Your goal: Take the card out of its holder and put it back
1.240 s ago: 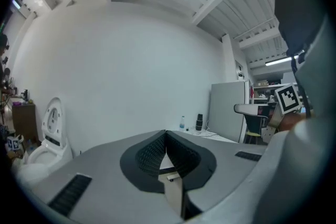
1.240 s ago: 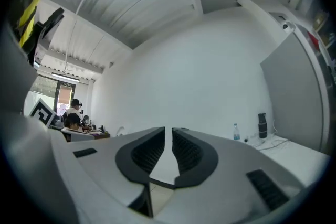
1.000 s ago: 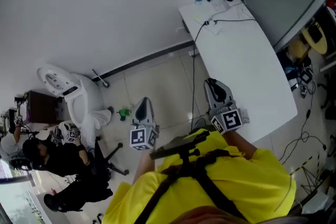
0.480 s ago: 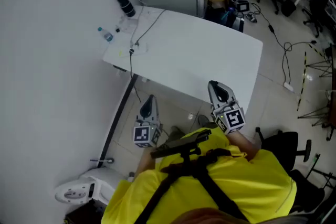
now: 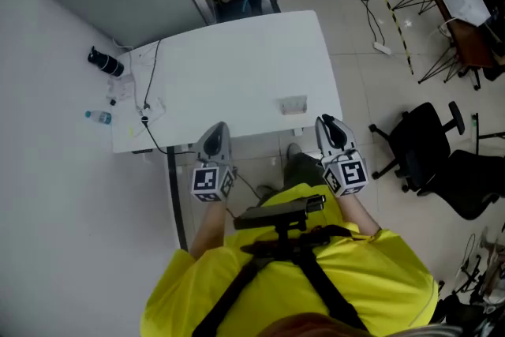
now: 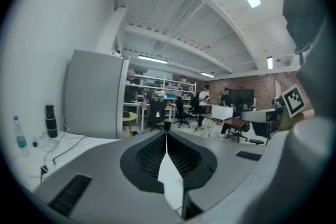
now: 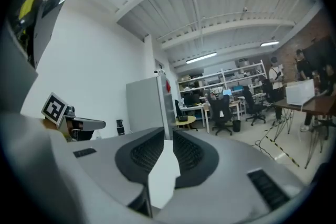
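Card holder (image 5: 293, 104) sat small and grey on the white surface (image 5: 237, 67) near its front edge; the card was too small to tell apart from it. Water bottle (image 5: 99, 117) label was unreadable. Black bottle (image 5: 105, 61) and a cable (image 5: 147, 95) lay at the surface's left end, with an office chair (image 5: 417, 144) off right. Left gripper (image 5: 216, 129) was closed tight and empty. Right gripper (image 5: 327, 122) jaws were opening, narrow gap (nothing in it). Both hung by the surface's near edge.
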Available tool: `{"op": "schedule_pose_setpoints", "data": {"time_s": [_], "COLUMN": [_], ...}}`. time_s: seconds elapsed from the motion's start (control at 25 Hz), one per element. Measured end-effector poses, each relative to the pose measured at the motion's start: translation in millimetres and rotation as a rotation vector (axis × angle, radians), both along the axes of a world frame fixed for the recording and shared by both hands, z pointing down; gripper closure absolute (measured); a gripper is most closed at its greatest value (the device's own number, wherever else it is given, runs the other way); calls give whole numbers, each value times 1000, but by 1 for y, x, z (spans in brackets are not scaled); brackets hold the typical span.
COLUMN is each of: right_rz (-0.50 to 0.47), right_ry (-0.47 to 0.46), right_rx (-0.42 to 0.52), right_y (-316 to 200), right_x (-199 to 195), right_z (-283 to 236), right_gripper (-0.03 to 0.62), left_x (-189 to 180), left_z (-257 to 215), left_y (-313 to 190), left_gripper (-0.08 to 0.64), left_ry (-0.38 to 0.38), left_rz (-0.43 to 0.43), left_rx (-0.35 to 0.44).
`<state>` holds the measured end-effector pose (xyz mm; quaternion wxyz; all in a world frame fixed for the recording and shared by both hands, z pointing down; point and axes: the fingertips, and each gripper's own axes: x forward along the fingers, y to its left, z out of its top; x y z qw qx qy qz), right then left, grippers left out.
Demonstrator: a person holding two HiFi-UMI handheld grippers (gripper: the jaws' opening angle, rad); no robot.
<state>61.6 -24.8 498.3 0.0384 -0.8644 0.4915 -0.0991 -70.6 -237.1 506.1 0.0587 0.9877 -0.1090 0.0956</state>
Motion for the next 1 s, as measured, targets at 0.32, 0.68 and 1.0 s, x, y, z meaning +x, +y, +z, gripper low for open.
{"op": "schedule_pose_setpoints", "data": {"time_s": [0.32,0.68,1.0], "right_rz": [-13,-565,-804], "right_ry": [0,-112,-148], "right_rx": [-101,-135,-261], "right_y": [37,-23,-51], "right_x": [73,110,109], "right_z": [54,157,229], "right_gripper": [439,439,439], "left_x": [59,136,169], "left_z": [27,75,117], "left_y": [19,14,21], "left_gripper": [558,558,558], "left_ry": [-56,-79,-91], "left_rz": [61,51,46], "left_rx": [-5,-35,-41]}}
